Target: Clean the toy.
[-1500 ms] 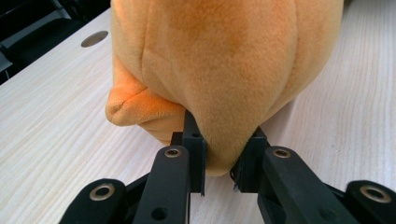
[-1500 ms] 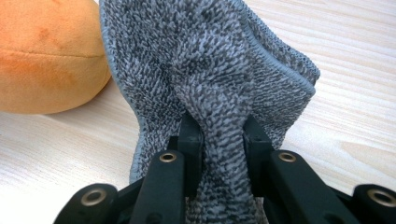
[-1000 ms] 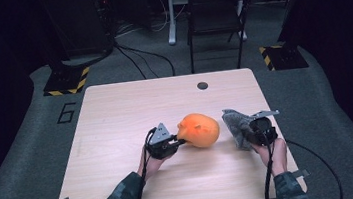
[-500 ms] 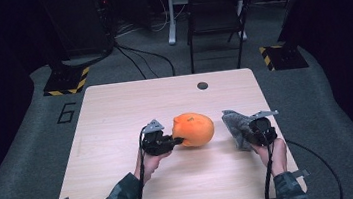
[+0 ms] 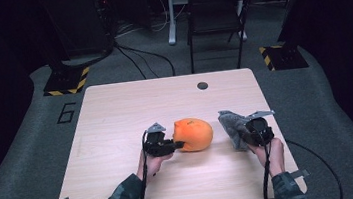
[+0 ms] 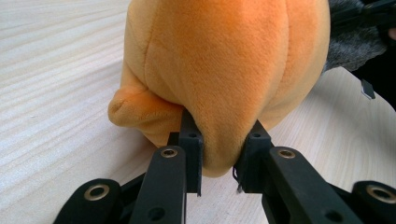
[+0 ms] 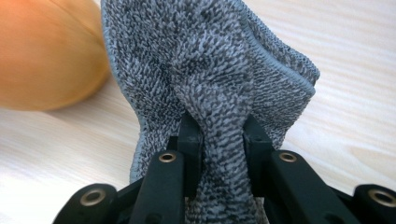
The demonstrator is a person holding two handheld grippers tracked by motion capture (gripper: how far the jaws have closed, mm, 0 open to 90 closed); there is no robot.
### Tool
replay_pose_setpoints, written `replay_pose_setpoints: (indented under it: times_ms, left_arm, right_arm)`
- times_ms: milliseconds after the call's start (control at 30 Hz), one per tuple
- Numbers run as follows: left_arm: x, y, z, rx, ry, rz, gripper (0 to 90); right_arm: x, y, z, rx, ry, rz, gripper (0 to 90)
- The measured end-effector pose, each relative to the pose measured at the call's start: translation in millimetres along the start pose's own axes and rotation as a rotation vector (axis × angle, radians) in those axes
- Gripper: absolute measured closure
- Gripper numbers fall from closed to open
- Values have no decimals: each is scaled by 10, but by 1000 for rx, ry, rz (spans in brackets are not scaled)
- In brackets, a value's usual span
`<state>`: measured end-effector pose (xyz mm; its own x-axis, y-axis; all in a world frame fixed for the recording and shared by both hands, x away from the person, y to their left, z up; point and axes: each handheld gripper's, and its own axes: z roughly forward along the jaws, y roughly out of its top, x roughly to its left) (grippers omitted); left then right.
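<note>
High view: on the bench [image 5: 116,116], left hand-held gripper [image 5: 178,143] pinches the orange plush [image 5: 194,133]; right hand-held gripper [image 5: 245,133] clamps a grey cloth [image 5: 231,126]. Left gripper view: the 2 jaws, just easing apart, still squeeze a plush fold. Right gripper view: jaws pinch bunched cloth

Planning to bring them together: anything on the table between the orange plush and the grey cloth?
Nothing: bare wood separates the orange plush from the grey cloth, as the high view shows.
</note>
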<state>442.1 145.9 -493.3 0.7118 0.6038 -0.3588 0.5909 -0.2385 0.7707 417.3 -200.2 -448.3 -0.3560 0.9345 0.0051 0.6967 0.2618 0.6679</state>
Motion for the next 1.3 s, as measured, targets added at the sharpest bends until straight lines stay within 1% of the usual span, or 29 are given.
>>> replay_pose_setpoints:
  times_ms: [33, 67, 133, 167, 267, 333, 400, 433, 467, 500, 533, 567, 633, 667, 700, 733, 767, 800, 833, 867, 933, 967, 1000, 1033, 1067, 1133, 1167, 1233, 1300]
  left_arm:
    - [-6, -1, 6, -3, 1, 4, 746]
    - [-14, 3, 6, 1, 10, 11, 742]
    - [-18, 2, 11, -3, 10, 12, 734]
    - [-23, 3, 10, -2, 17, 17, 732]
    - [-51, 8, 16, -5, 30, 40, 723]
    - [-73, 11, 21, -2, 38, 55, 718]
    - [-82, 16, 25, -2, 39, 75, 713]
    - [-84, 18, 22, 4, 41, 85, 711]
    - [-85, 18, 23, 4, 38, 82, 708]
    - [-84, 16, 24, 2, 34, 78, 708]
    - [-76, 19, 25, 2, 35, 88, 707]
    - [-78, 19, 25, 3, 34, 88, 705]
    - [-85, 21, 28, 3, 38, 94, 701]
    - [-94, 20, 37, -5, 35, 89, 699]
    - [-96, 20, 40, -5, 38, 96, 697]
    - [-93, 22, 43, 0, 35, 104, 694]
    - [-86, 23, 47, 5, 38, 118, 689]
    - [-98, 16, 56, 8, 34, 107, 683]
    - [-98, 15, 64, 6, 39, 118, 671]
    - [-101, 17, 69, 8, 41, 139, 653]
    - [-103, 19, 78, 3, 63, 169, 574]
    - [-111, 14, 81, -1, 58, 174, 566]
    - [-110, 9, 85, -9, 64, 192, 559]
    - [-111, 7, 86, -10, 71, 196, 555]
    - [-110, 4, 87, -12, 64, 209, 554]
    - [-117, -8, 98, -16, 83, 249, 553]
    - [-116, -8, 95, -9, 80, 262, 551]
    - [-138, -17, 106, -12, 111, 302, 524]
    - [-157, -23, 115, -10, 127, 331, 496]
  right_arm:
    - [37, 23, -23, -12, 3, -5, 742]
    - [90, 54, -64, -21, 19, -19, 742]
    - [201, 113, -127, -42, 47, -39, 742]
    - [262, 145, -153, -55, 60, -60, 742]
    - [464, 239, -216, -77, 91, -93, 744]
    - [610, 317, -255, -95, 123, -122, 746]
    - [770, 411, -274, -119, 152, -159, 748]
    - [849, 448, -278, -113, 164, -163, 748]
    - [910, 477, -269, -123, 179, -175, 749]
    - [952, 493, -260, -122, 190, -175, 748]
    - [991, 510, -240, -119, 201, -191, 749]
    - [1046, 525, -211, -117, 210, -184, 749]
    - [1090, 541, -156, -113, 229, -206, 749]
    - [1108, 545, -127, -111, 233, -216, 749]
    - [1141, 551, -101, -107, 222, -214, 749]
    - [1139, 554, -79, -112, 226, -239, 749]
    - [1157, 557, -45, -107, 225, -219, 750]
    - [1152, 558, -13, -102, 220, -216, 750]
    - [1141, 557, 15, -100, 222, -210, 752]
    - [1131, 554, 34, -104, 222, -206, 752]
    - [1113, 546, 57, -95, 211, -202, 753]
    - [1097, 541, 69, -99, 210, -198, 753]
    - [1087, 534, 73, -100, 211, -195, 754]
    - [1076, 534, 77, -101, 206, -195, 754]
    - [1066, 535, 82, -103, 212, -198, 754]
    - [1072, 531, 87, -104, 203, -186, 754]
    - [1070, 530, 93, -103, 206, -188, 754]
    - [1072, 530, 98, -100, 196, -196, 755]
    - [1071, 527, 108, -101, 198, -185, 756]
